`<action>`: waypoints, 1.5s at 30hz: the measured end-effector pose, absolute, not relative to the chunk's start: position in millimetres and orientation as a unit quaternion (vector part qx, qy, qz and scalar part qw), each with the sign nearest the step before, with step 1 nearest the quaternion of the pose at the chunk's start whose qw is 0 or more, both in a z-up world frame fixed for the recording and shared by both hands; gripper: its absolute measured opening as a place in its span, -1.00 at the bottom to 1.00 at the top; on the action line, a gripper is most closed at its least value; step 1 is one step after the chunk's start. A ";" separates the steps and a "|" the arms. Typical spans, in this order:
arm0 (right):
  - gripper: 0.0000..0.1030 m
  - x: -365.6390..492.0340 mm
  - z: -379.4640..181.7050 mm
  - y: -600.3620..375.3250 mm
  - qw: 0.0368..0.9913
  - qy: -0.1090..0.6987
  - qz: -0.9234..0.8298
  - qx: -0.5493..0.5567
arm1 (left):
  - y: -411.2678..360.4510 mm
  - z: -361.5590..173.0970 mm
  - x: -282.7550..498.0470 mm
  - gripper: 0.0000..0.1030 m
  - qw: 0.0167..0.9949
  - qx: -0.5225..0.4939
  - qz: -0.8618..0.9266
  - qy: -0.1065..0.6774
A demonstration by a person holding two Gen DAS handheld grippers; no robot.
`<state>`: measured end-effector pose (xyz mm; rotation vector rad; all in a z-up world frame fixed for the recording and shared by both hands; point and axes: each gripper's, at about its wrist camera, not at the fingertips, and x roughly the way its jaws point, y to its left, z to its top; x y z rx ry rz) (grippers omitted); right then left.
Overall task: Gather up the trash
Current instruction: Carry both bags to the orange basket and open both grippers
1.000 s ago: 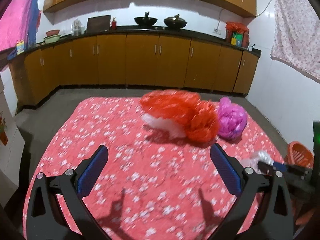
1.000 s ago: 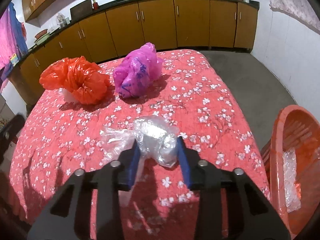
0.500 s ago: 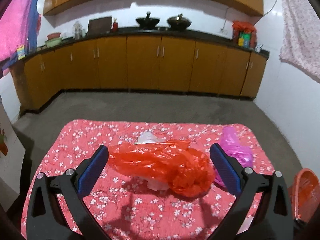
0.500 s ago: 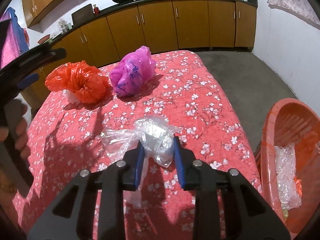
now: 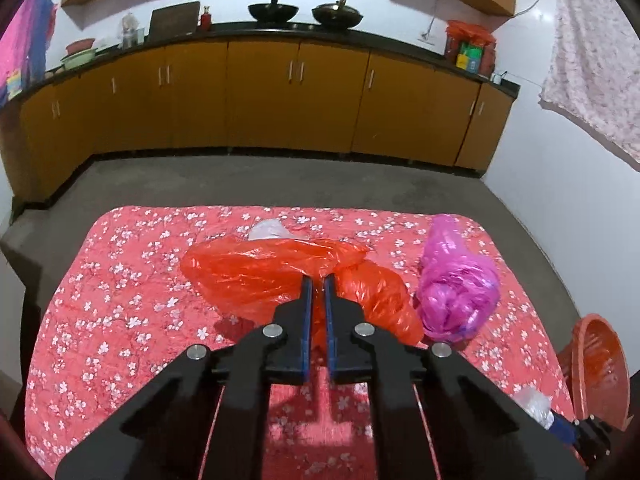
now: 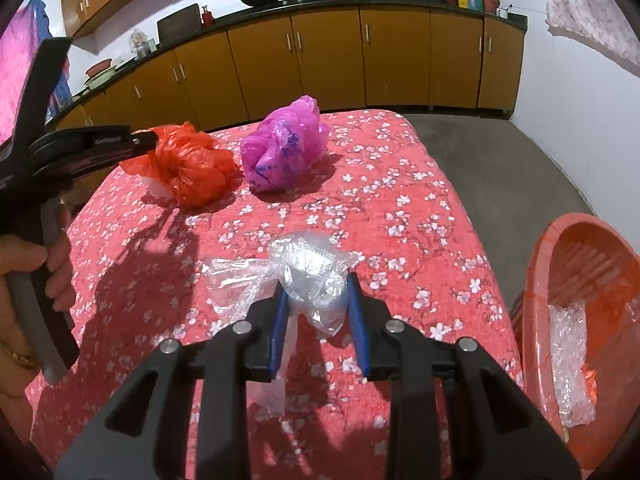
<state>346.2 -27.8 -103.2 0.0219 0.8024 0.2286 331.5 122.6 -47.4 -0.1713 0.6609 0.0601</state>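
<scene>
My left gripper (image 5: pixel 316 280) is shut on the crumpled red plastic bag (image 5: pixel 256 276), pinching a fold near its middle; the bag rests on the flowered red tablecloth (image 5: pixel 120 320). From the right wrist view the left gripper (image 6: pixel 150 136) reaches the red bag (image 6: pixel 188 172) from the left. A pink plastic bag (image 5: pixel 456 292) lies just right of the red one, also seen as pink bag (image 6: pixel 284 148). My right gripper (image 6: pixel 316 280) is shut on a clear crumpled plastic bag (image 6: pixel 308 264) above the near part of the table.
An orange basket (image 6: pixel 580 280) with clear plastic inside stands beside the table at the right, also seen as basket (image 5: pixel 596 364). A white scrap (image 5: pixel 268 230) peeks from behind the red bag. A hand (image 6: pixel 28 272) holds the left gripper's handle. Yellow cabinets (image 5: pixel 296 100) line the far wall.
My left gripper moved forward over the red bag and its jaws went from wide open to shut on it. The right gripper stayed put, still holding the clear plastic.
</scene>
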 end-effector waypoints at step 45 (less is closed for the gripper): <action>-0.45 217.8 -5.9 -183.4 0.958 0.277 -0.011 0.072 | -4.5 19.8 207.9 -0.96 0.952 -0.052 -0.161 0.254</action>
